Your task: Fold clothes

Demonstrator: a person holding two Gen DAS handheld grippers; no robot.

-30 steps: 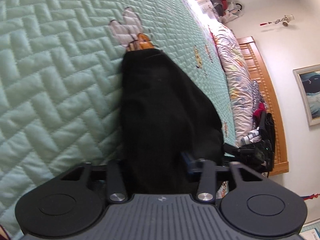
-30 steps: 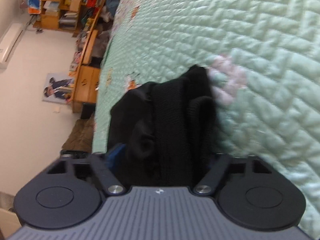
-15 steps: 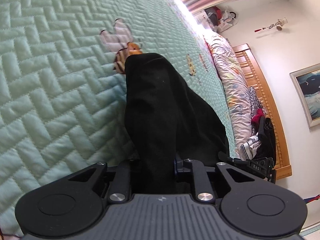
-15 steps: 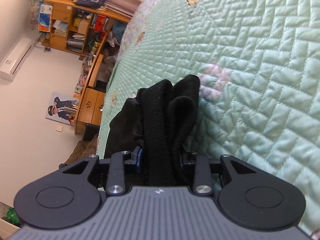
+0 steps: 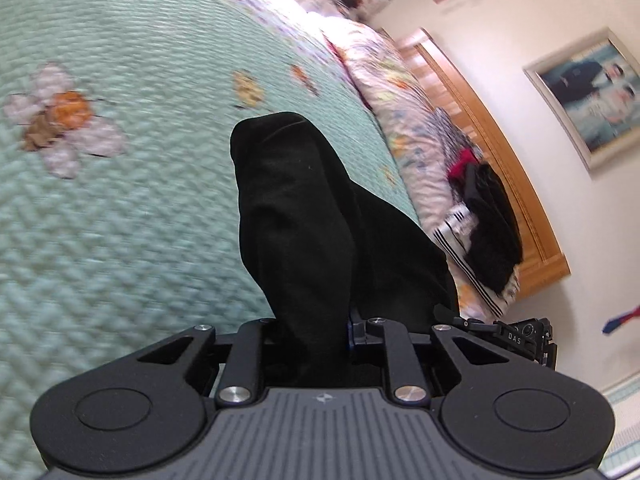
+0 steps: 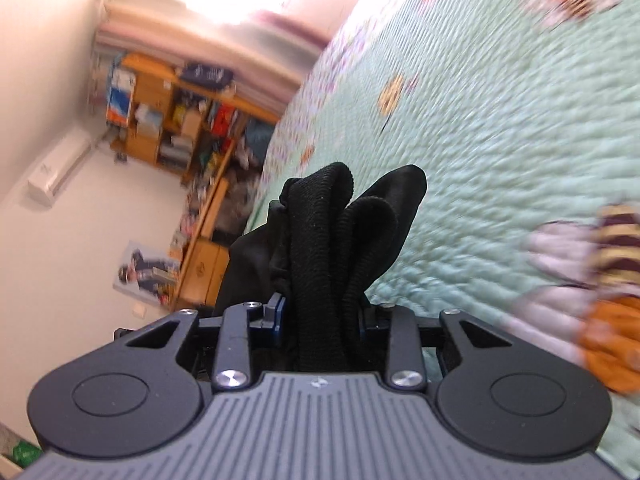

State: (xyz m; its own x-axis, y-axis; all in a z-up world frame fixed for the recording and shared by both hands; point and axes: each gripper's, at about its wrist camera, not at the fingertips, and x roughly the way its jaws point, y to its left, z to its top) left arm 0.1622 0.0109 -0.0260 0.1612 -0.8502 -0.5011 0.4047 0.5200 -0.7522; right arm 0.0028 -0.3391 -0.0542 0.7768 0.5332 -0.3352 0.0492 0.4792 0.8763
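A black garment [image 5: 304,216] bunches up out of my left gripper [image 5: 308,332], whose jaws are shut on its smooth fabric; the fingertips are hidden by the cloth. In the right wrist view the same black garment [image 6: 336,248] shows a ribbed, elastic band folded into loops, and my right gripper [image 6: 320,316] is shut on that band. Both ends are lifted above the mint-green quilted bedspread [image 5: 120,200], and the cloth hangs between the two grippers. The other gripper [image 5: 520,340] shows at the right edge of the left wrist view.
The bedspread [image 6: 500,140] carries embroidered bees and flowers. A floral pillow [image 5: 400,96], a pile of dark and striped clothes [image 5: 484,224] and a wooden headboard [image 5: 500,168] lie at the bed's far end. Wooden shelves [image 6: 176,128] stand against the wall beyond the bed.
Both grippers closed on the black garment and rose off the bedspread with it. The views have swung toward the room's walls and are blurred by the motion.
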